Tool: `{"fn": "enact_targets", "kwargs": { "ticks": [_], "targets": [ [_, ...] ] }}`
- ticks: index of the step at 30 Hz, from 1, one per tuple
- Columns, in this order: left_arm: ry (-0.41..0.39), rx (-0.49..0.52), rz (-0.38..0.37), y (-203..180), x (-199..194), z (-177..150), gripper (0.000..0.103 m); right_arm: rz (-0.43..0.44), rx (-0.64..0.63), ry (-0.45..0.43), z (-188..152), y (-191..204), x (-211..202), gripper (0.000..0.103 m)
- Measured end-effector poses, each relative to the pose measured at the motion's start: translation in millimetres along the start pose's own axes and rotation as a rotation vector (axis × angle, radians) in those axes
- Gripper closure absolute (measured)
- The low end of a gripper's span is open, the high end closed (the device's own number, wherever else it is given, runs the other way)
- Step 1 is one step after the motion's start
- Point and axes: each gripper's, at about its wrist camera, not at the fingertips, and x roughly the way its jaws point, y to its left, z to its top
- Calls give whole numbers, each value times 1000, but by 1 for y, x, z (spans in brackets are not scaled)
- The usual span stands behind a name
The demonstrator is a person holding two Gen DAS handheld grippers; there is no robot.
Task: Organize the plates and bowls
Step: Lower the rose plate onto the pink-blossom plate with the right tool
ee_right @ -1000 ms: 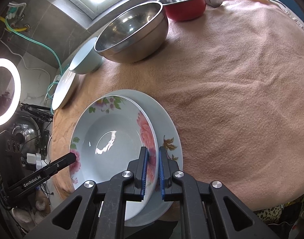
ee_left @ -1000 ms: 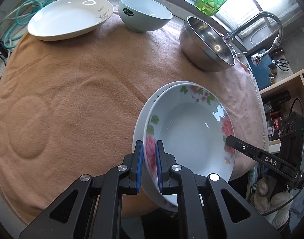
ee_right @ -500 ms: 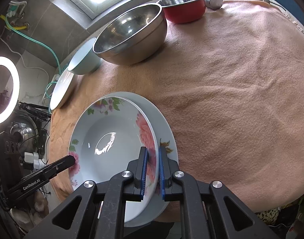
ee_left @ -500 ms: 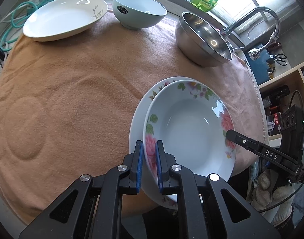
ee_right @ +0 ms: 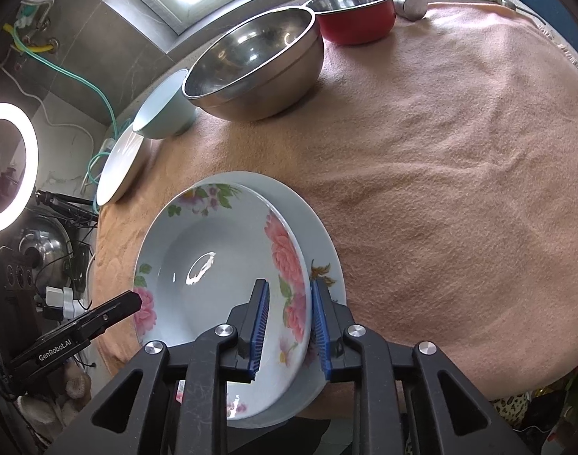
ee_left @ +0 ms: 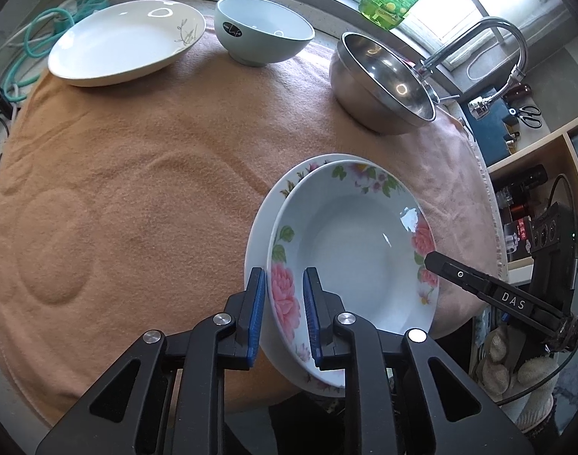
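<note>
A deep floral plate (ee_left: 357,250) (ee_right: 213,265) lies nested in a plain white plate (ee_left: 289,182) (ee_right: 321,235) at the near edge of the cloth-covered table (ee_left: 137,189). My left gripper (ee_left: 283,295) straddles the floral plate's left rim. Its jaws are opening, and a gap shows beside each blue pad. My right gripper (ee_right: 289,311) straddles the opposite rim, jaws also opening, pads off the rim. Each gripper's fingers appear in the other view, at the plate's far edge: right fingers (ee_left: 478,288), left fingers (ee_right: 99,318).
At the back stand a white plate with a twig pattern (ee_left: 126,41) (ee_right: 122,167), a pale blue bowl (ee_left: 264,34) (ee_right: 163,110), a steel bowl (ee_left: 383,79) (ee_right: 254,68) and a red pot (ee_right: 357,15). A tap (ee_left: 489,38) arches behind.
Both grippers' jaws have spread apart and let go of the floral plate's rim, which they pinched before. The plate stays nested on the white plate. Neither hand has moved.
</note>
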Motion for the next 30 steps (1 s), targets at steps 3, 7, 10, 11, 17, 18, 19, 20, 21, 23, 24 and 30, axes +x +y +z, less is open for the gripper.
{"fn": "enact_targets", "kwargs": {
  "ticks": [3,7,10,11,17,18,19,20,21,23,24,30],
  "targets": [
    [-6,-1,-1,1,-2,1,85,-12,-9,-12,0,3,-3,81],
    [-13,-6,2,2,-4,1,85,-20,-19,-26,0,5,-7,77],
    [-20,-14,3,5,-7,1,85,-20,-20,-36,1,6,-10,77],
    [-24,-18,5,6,-8,1,85,-19,-21,-39,1,6,-11,77],
    [-40,-41,13,14,-15,0,85,-21,-47,-63,2,12,-19,72],
    [-41,-46,12,15,-16,0,85,-15,-53,-65,2,14,-19,68],
    [-42,-53,9,17,-16,-1,85,-8,-60,-70,3,16,-20,62],
    [-43,-60,6,19,-17,-1,85,-3,-67,-77,2,19,-21,61],
    [-45,-66,5,20,-18,-2,85,0,-75,-79,3,22,-22,61],
    [-50,-75,9,23,-20,-2,85,5,-87,-82,3,27,-23,61],
    [-52,-81,8,25,-21,-3,85,12,-90,-82,4,29,-23,61],
    [-79,-114,7,33,-30,-2,85,49,-129,-73,6,52,-21,60]
  ]
}}
